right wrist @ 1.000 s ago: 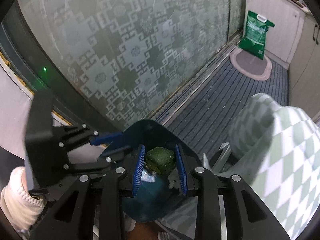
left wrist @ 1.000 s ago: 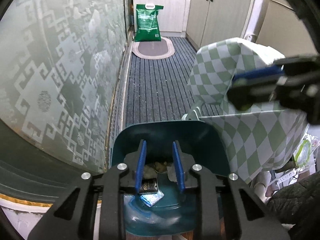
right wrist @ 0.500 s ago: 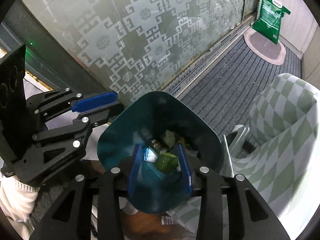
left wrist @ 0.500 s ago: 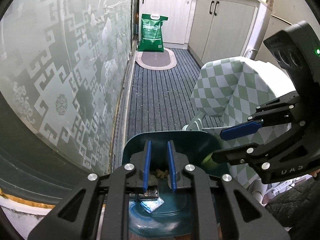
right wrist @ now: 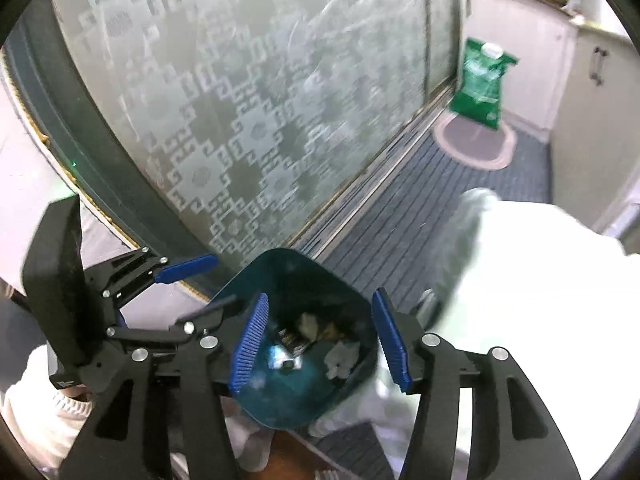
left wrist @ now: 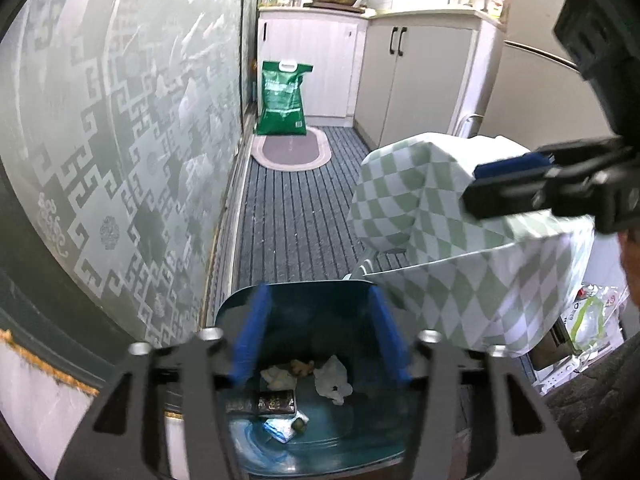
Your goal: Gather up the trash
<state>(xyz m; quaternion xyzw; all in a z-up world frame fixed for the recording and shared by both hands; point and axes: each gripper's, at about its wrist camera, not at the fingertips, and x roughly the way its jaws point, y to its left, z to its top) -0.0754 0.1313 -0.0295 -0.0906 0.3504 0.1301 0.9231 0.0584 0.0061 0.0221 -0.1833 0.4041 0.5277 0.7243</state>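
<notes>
A teal trash bin (left wrist: 360, 320) sits on the floor below both grippers, and shows in the right wrist view (right wrist: 280, 404) too. Inside it lie white crumpled paper (left wrist: 332, 380), a dark packet (left wrist: 276, 402), a blue-white wrapper (left wrist: 280, 430) and a small green ball (left wrist: 298, 424). My left gripper (left wrist: 320, 340) is open and empty over the bin. My right gripper (right wrist: 320, 340) is open and empty over the bin; it appears in the left wrist view (left wrist: 540, 184) at the upper right.
A frosted patterned glass door (left wrist: 120, 160) runs along the left. A chair with a green checked cover (left wrist: 460, 248) stands right of the bin. A green bag (left wrist: 282, 98) and an oval mat (left wrist: 290, 152) lie by the far cabinets (left wrist: 420, 80).
My right gripper opened and dropped the green ball into the bin, then lifted away. My left gripper opened wide from nearly shut.
</notes>
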